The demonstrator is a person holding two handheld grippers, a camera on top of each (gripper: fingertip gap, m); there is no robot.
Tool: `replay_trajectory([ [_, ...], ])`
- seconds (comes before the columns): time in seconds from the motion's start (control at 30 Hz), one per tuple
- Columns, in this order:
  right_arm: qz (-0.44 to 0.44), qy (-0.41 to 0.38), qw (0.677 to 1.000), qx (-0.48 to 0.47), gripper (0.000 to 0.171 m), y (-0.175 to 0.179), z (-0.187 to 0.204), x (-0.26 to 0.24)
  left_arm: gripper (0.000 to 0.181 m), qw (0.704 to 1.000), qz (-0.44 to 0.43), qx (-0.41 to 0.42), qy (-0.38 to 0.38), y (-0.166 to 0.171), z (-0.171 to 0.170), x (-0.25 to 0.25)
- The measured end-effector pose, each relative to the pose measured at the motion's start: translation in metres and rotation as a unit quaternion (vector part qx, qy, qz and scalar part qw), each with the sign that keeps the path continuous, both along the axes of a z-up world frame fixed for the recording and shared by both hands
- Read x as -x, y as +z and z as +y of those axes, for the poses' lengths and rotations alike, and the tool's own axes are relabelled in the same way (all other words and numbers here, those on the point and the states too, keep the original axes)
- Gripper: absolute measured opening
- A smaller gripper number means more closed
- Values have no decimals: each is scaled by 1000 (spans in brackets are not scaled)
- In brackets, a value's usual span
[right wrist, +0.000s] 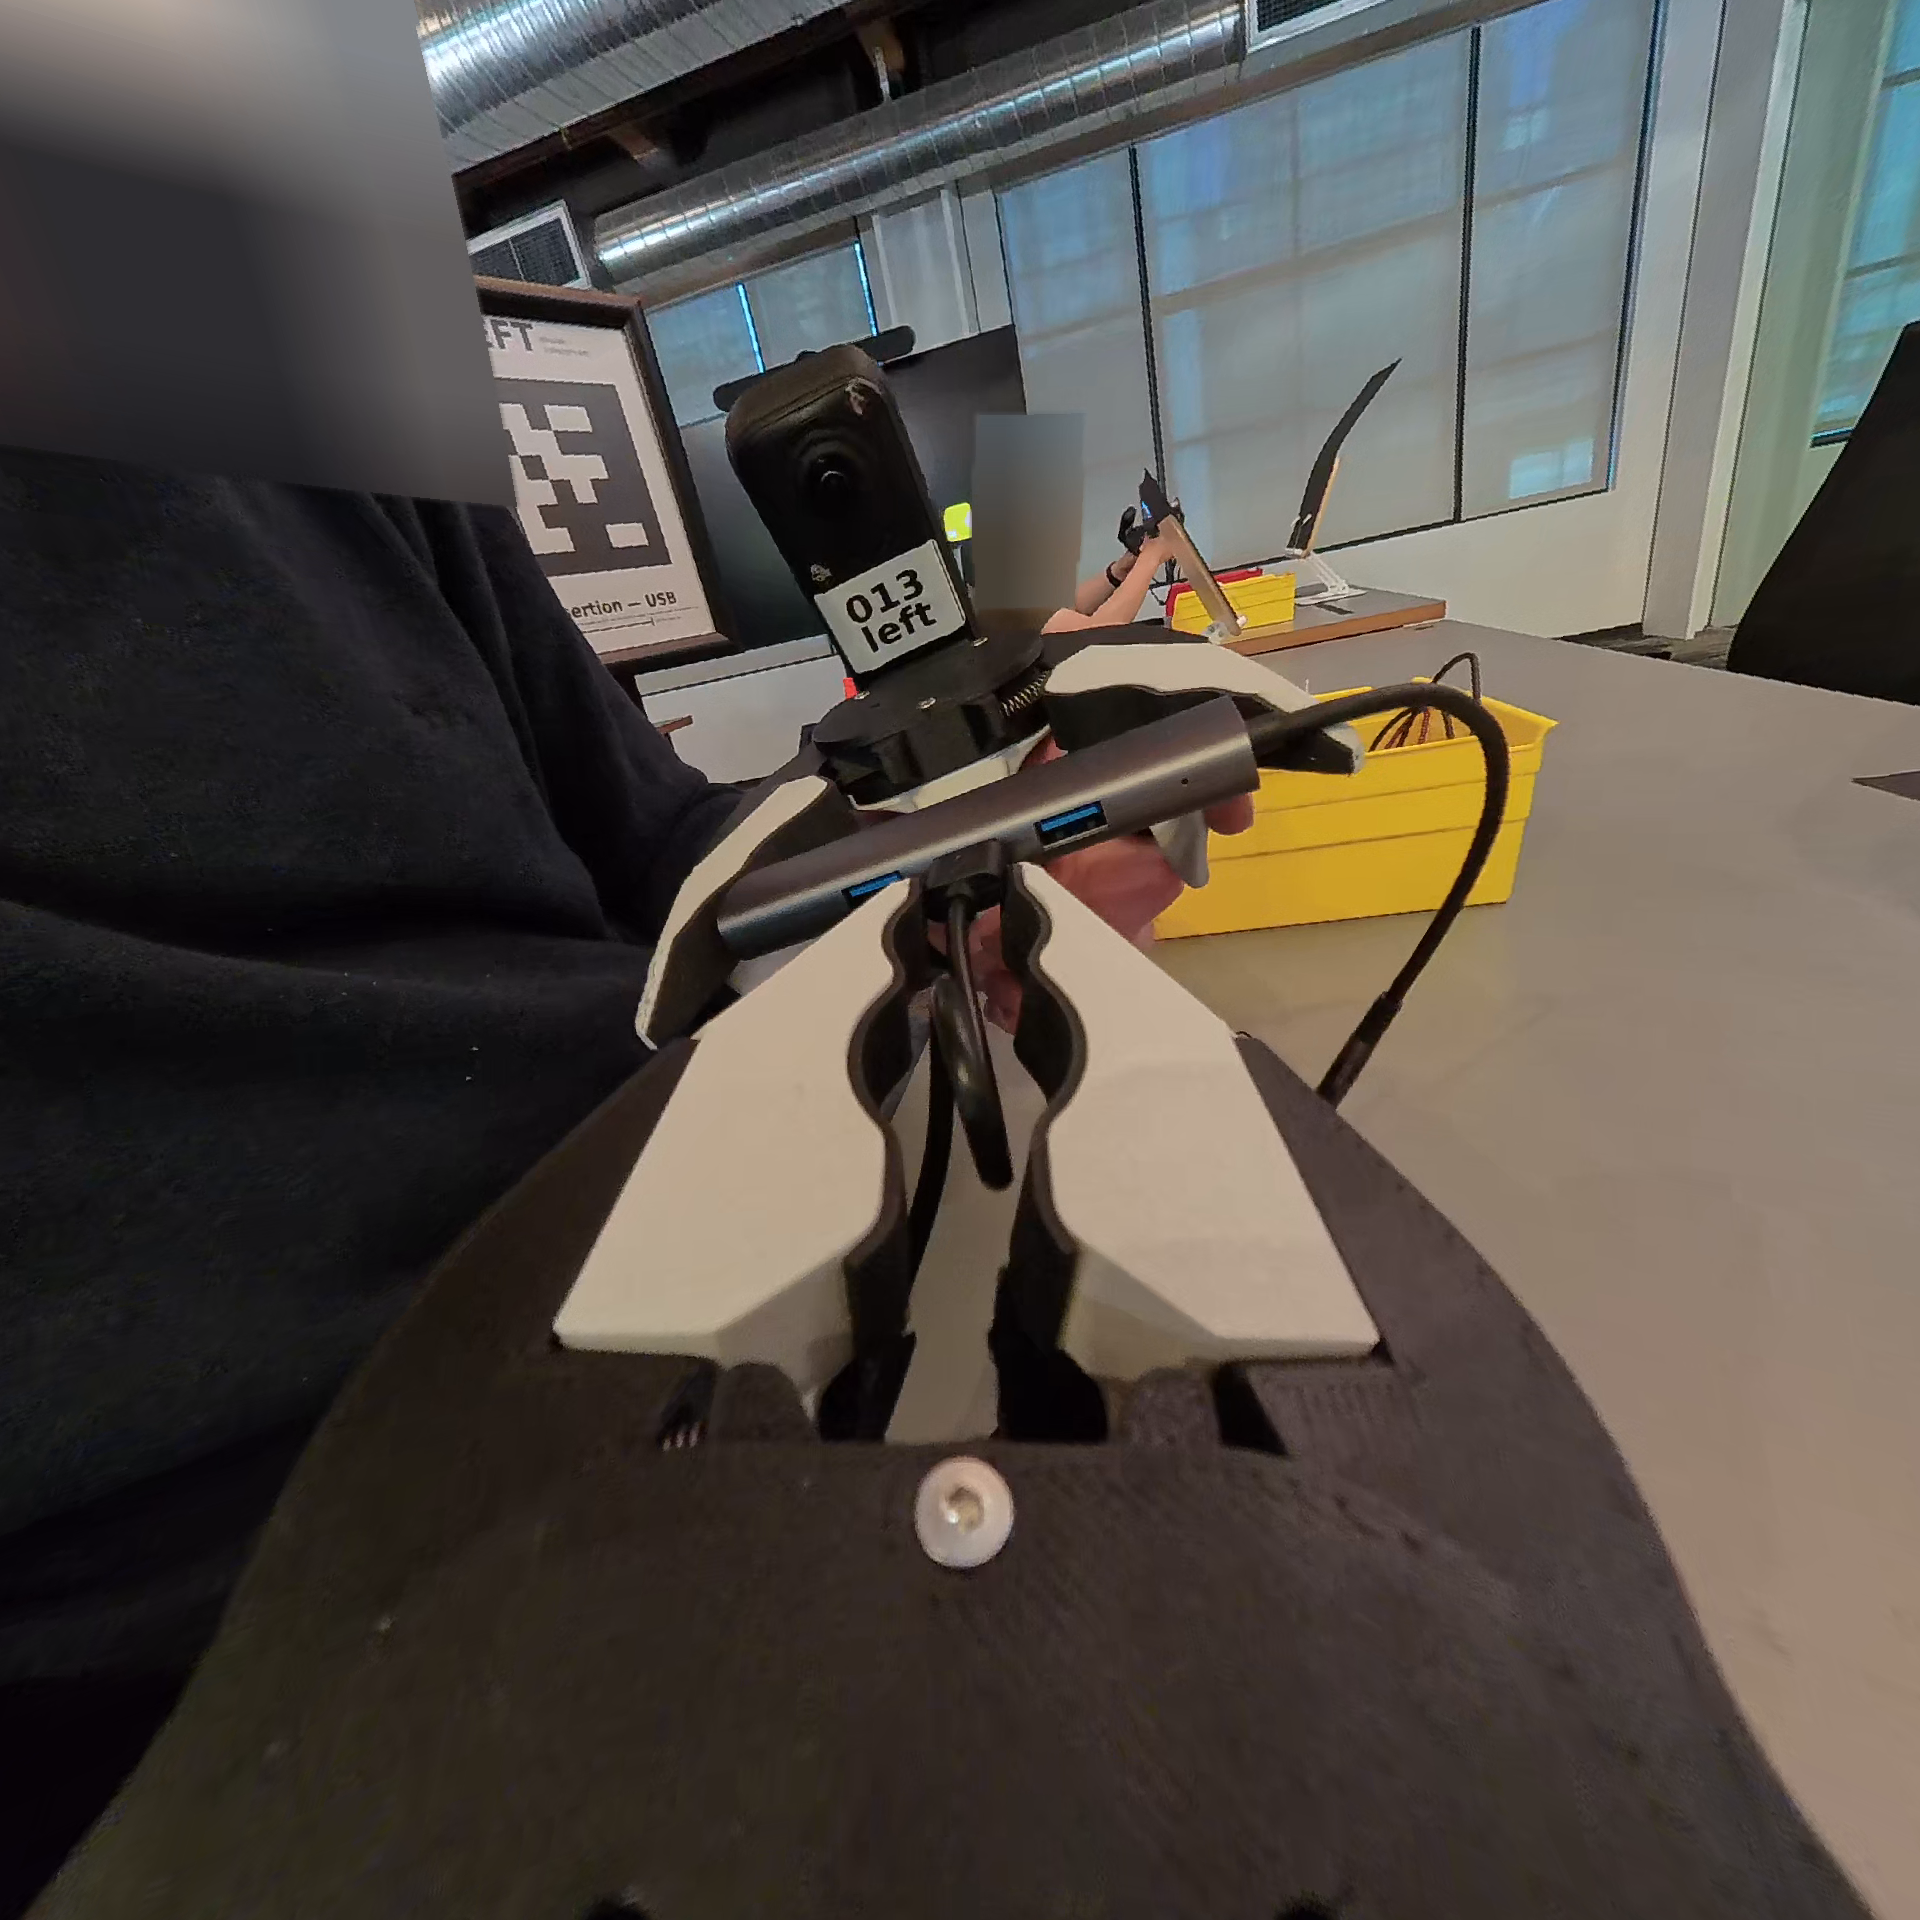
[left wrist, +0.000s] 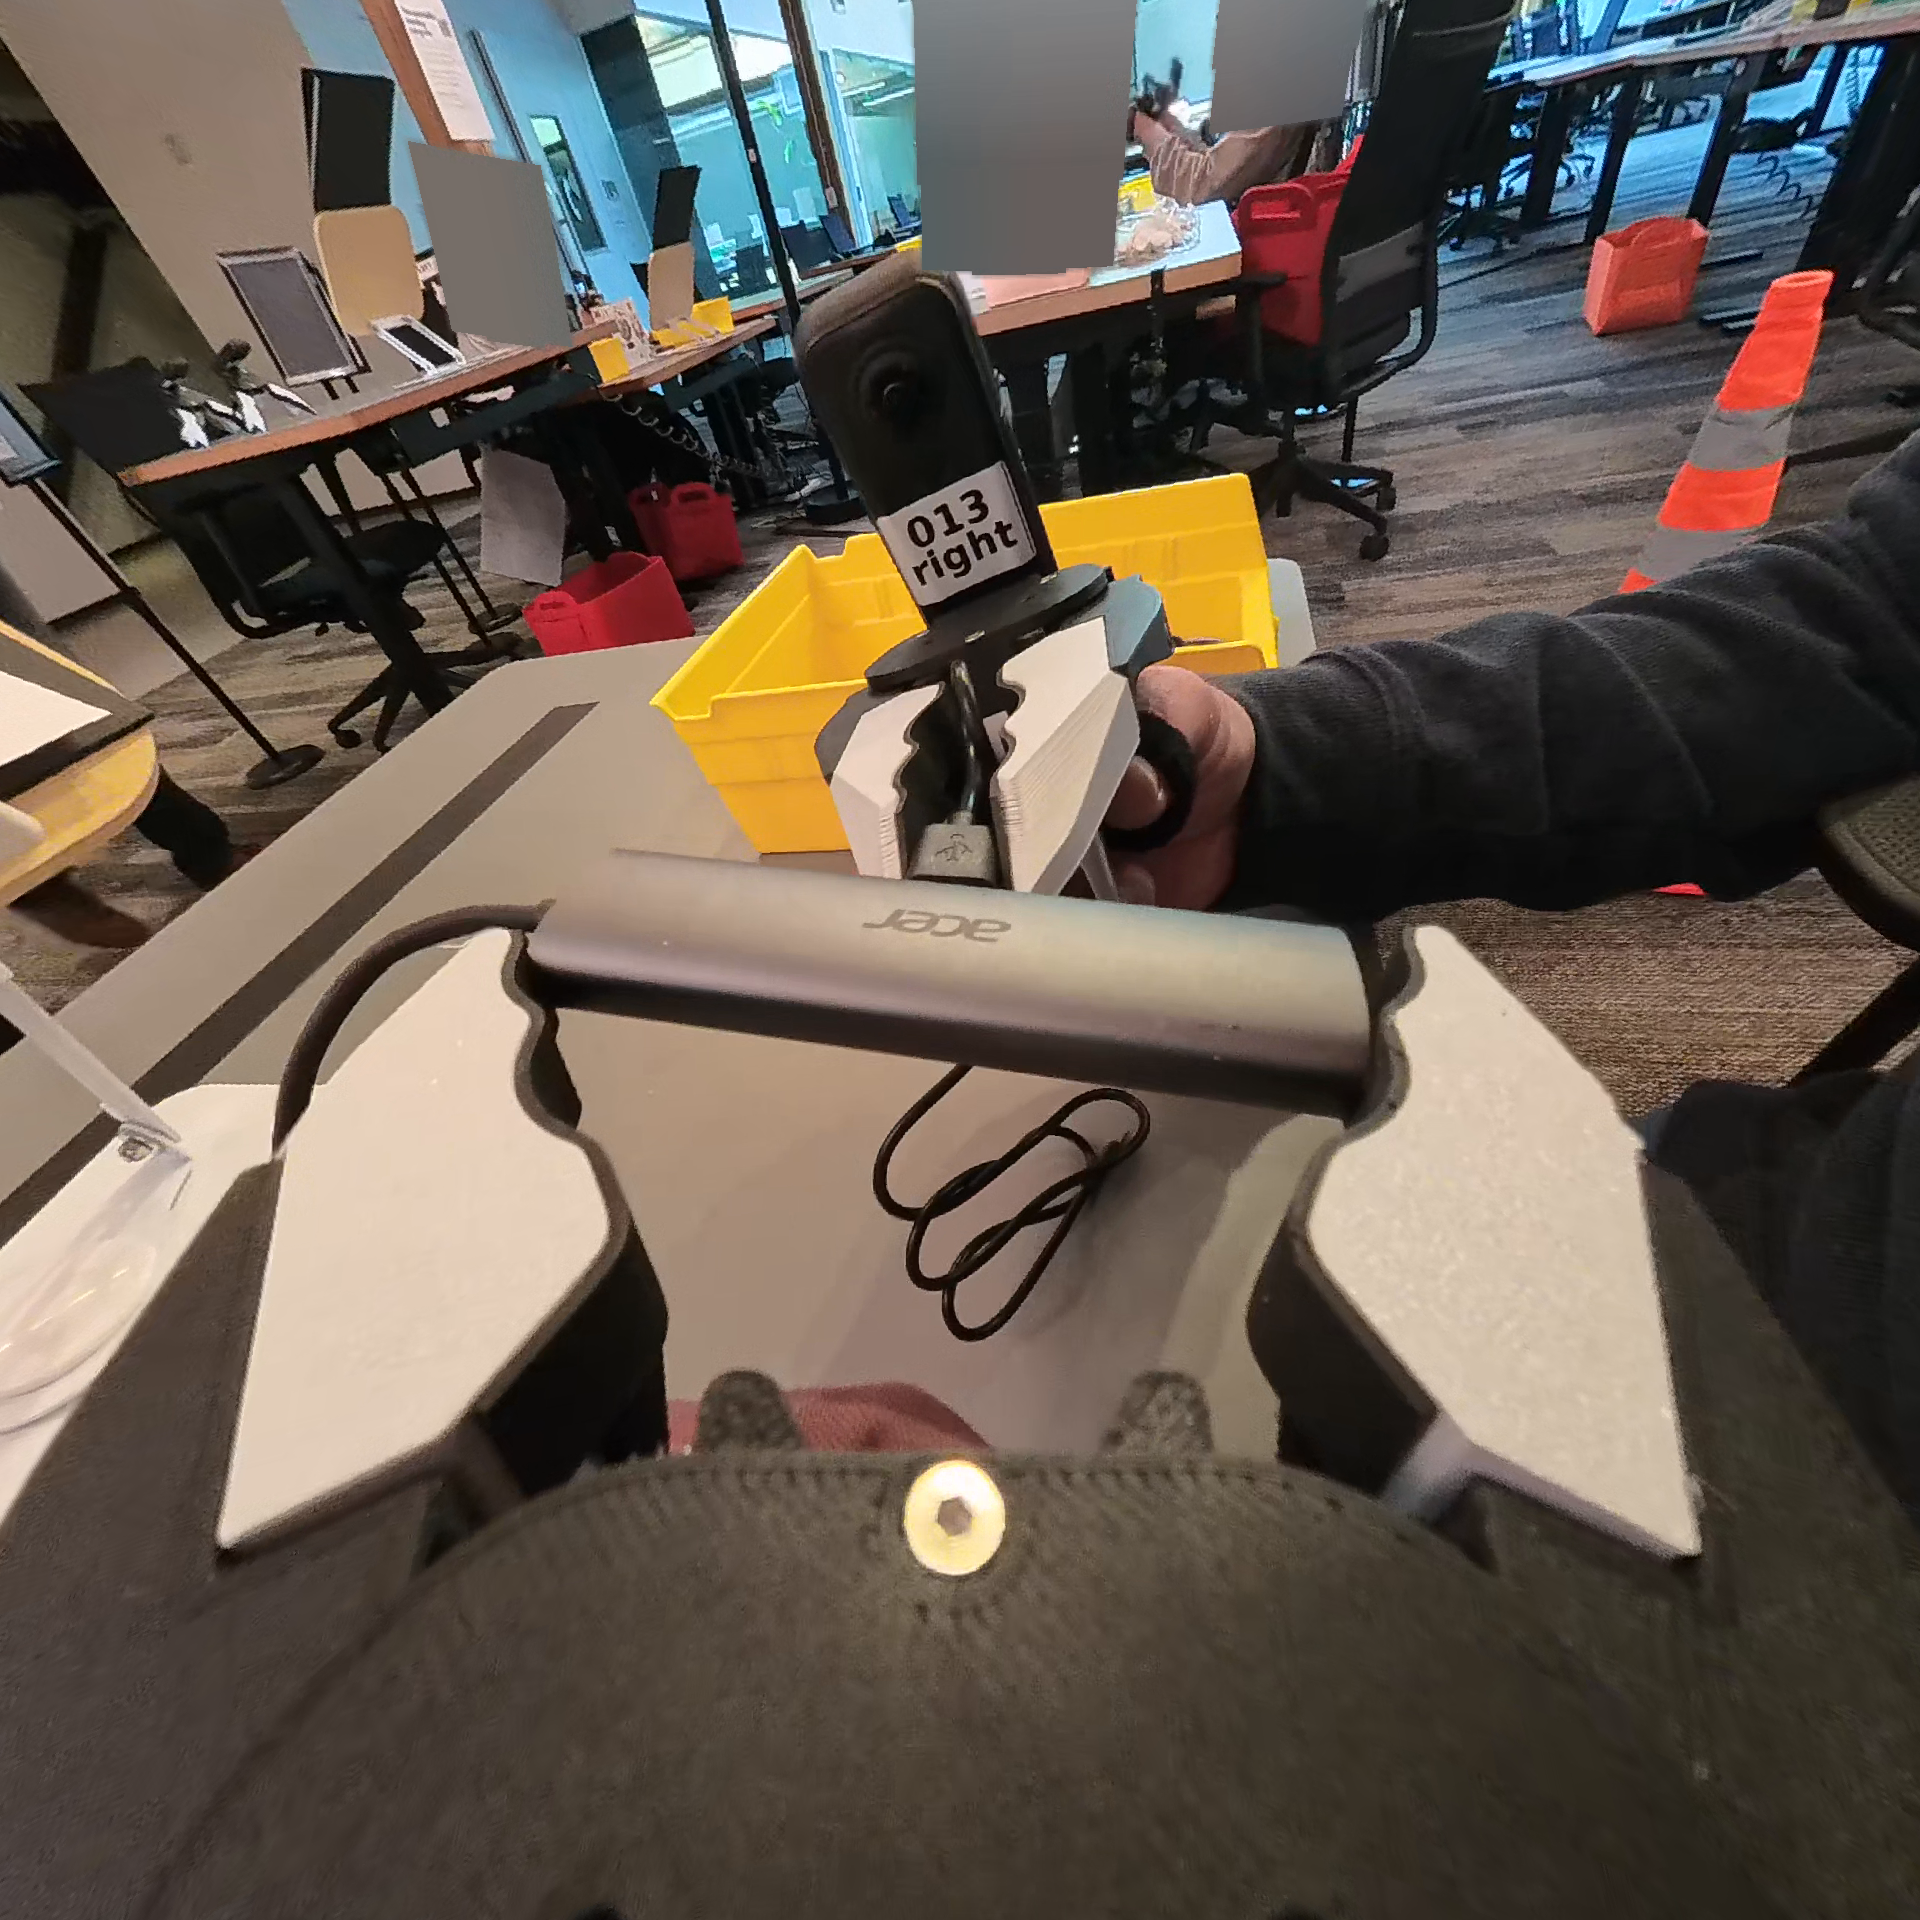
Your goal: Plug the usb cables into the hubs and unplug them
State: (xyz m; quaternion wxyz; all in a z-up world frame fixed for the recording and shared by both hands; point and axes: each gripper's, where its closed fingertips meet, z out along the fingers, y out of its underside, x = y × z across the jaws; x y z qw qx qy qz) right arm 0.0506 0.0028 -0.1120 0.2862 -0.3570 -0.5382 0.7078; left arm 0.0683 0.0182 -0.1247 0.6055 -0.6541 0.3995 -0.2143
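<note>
My left gripper point(left wrist: 940, 1013) is clamped end to end on the grey hub point(left wrist: 951, 971), one finger at each short end, and holds it crosswise in the air above the grey table point(left wrist: 582, 748). My right gripper point(right wrist: 961, 894) is pinched tight on the black USB plug point(right wrist: 966, 864), its fingers pressed against the plug's sides. In the right wrist view the plug sits at the middle port on the hub's long side, between two blue ports point(right wrist: 1073, 826); how deep it is seated I cannot tell. The plug's thin black cable point(left wrist: 1013, 1210) runs back between the right gripper's fingers and lies in loose loops on the table under the hub. The hub's own thicker black lead point(right wrist: 1455, 831) leaves its end on the right of the right wrist view and arcs down to the tabletop. A yellow bin point(left wrist: 790, 727) stands on the table beyond the hub, behind the right gripper. An orange traffic cone point(left wrist: 1745, 416) stands on the floor at far right.
</note>
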Motion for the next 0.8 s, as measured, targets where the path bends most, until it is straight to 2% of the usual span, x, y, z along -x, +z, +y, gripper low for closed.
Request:
replay_trajectory([
  [0.23,4,-18,1000,-15,12,2,2,3,142,999,-31,13,10,2,2,2],
  [0.5,-7,-86,990,-115,11,-3,9,12,142,991,-116,68,5,1,5,8],
  [0.8,-26,-129,969,-207,15,-2,12,16,142,987,-128,93,2,1,5,12],
])
